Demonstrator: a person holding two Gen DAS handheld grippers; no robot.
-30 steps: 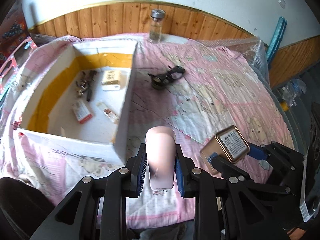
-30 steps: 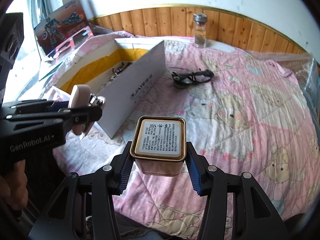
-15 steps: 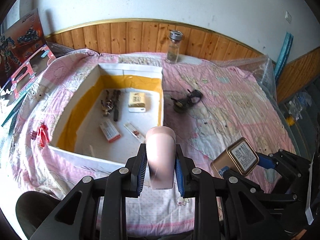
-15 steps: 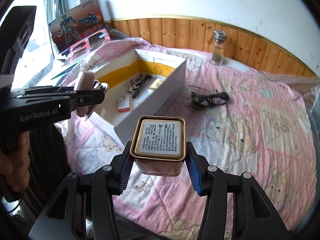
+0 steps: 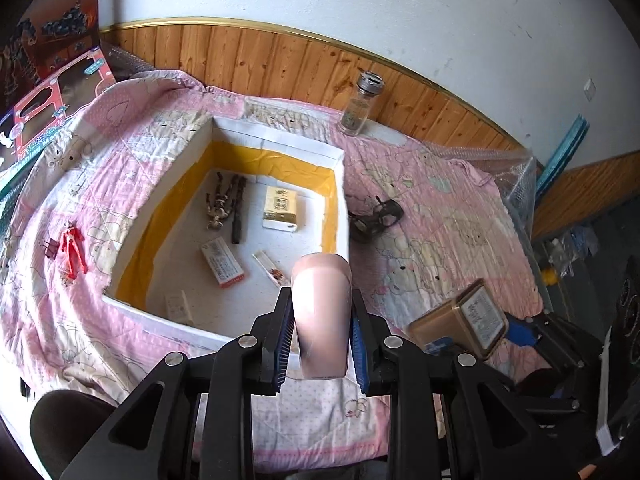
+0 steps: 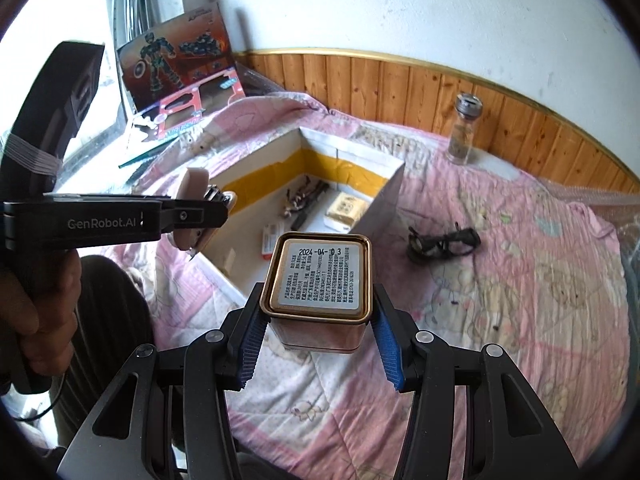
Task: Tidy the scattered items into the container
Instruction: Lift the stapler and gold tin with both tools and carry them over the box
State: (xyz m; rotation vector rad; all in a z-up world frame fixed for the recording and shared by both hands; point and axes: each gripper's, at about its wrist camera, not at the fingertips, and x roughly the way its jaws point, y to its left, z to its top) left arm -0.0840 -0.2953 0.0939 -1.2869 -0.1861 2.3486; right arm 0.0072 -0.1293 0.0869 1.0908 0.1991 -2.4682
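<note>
My left gripper [image 5: 320,320] is shut on a pink rounded device [image 5: 322,312], held above the near right corner of the white box [image 5: 276,142] with yellow tape inside. The box holds a tissue pack [image 5: 282,208], a small red-and-white carton [image 5: 222,262], a dark beaded item [image 5: 224,204] and a thin strip [image 5: 270,270]. My right gripper [image 6: 318,320] is shut on a gold square tin [image 6: 320,276], label facing me, in the air right of the box's front corner. On the pink quilt lie a black strap item [image 6: 444,240] and a red figure [image 5: 72,250].
A glass jar [image 5: 358,108] stands at the back by the wood-panelled wall. A toy package [image 6: 180,68] leans at the far left. Bubble wrap [image 5: 516,168] lies along the right edge. A person's hand [image 6: 36,308] grips the left handle.
Both grippers have risen and pulled back, still holding the pink device and the tin. The box interior now shows more fully from above, and the red figure has come into view.
</note>
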